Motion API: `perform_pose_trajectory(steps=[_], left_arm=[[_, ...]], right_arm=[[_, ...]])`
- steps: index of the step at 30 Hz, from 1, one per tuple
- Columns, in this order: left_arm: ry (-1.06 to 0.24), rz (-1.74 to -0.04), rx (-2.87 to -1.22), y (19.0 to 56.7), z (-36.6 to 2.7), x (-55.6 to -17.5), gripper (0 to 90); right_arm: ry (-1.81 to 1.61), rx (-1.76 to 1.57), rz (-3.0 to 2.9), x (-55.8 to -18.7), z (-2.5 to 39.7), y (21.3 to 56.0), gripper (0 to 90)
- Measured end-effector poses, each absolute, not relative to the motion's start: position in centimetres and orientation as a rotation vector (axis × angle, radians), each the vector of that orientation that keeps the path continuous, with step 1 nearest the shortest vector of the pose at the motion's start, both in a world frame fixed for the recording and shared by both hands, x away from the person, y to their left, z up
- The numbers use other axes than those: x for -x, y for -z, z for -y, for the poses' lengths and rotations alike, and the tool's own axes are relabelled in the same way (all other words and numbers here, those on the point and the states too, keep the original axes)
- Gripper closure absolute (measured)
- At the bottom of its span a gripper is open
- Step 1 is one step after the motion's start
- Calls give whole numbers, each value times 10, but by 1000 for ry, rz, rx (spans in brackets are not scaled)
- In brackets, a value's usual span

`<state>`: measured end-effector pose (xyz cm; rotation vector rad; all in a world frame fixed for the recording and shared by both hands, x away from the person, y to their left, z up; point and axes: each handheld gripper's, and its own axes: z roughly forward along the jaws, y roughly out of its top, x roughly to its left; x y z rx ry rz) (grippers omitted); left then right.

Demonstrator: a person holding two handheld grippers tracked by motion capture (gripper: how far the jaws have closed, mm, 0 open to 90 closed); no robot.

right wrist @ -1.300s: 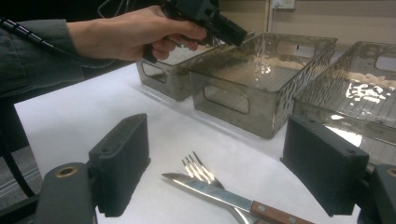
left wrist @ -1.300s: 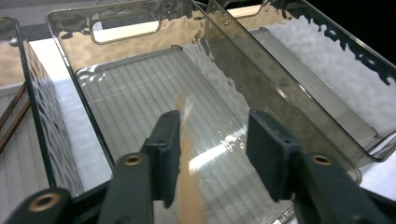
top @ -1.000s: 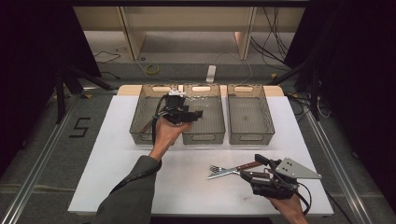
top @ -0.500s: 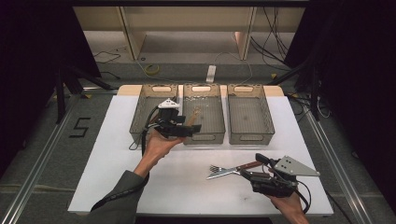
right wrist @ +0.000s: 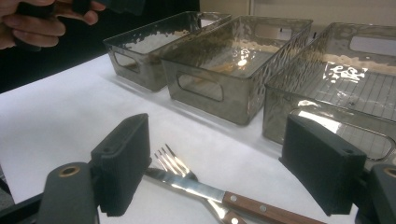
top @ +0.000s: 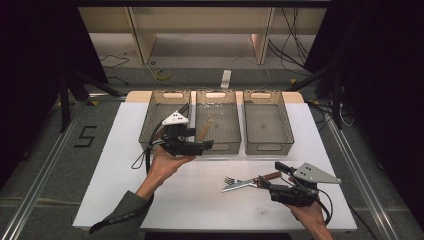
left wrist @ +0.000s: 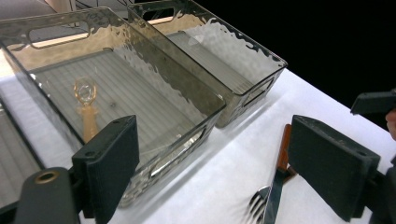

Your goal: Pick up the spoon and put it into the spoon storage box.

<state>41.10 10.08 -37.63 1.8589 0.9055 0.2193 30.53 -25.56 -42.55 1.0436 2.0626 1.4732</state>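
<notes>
The fork [top: 231, 180] and the knife [top: 240, 185] lie crossed on the white tabletop [top: 125, 190] in the lower right of the high view, tines and blade pointing left, their wooden handles running right toward the right gripper [top: 265, 183]. Both look stiff, light and slick at the polished steel end, and they lie flat, so a pinch across the wooden handle should hold better than one on the metal. In the right gripper view the knife [right wrist: 210, 191] lies over the fork [right wrist: 175, 165] between the jaws, which stand wide apart and hold nothing. The left gripper [top: 205, 145] hovers at the centre of the high view, before the middle bin [top: 218, 146], its jaws likewise wide and empty. An amber plastic spoon [left wrist: 86, 105] lies in that bin. A left bin [top: 150, 120] and a right bin [top: 285, 125] flank it.
</notes>
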Motion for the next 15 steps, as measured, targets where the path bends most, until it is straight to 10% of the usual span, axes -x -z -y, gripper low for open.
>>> perform_pose_trajectory(steps=[15], left_arm=[[-289,-917,-1845,392,-129,-382,158]], right_arm=[[-1398,-1074,-2063,-324,261,425,289]])
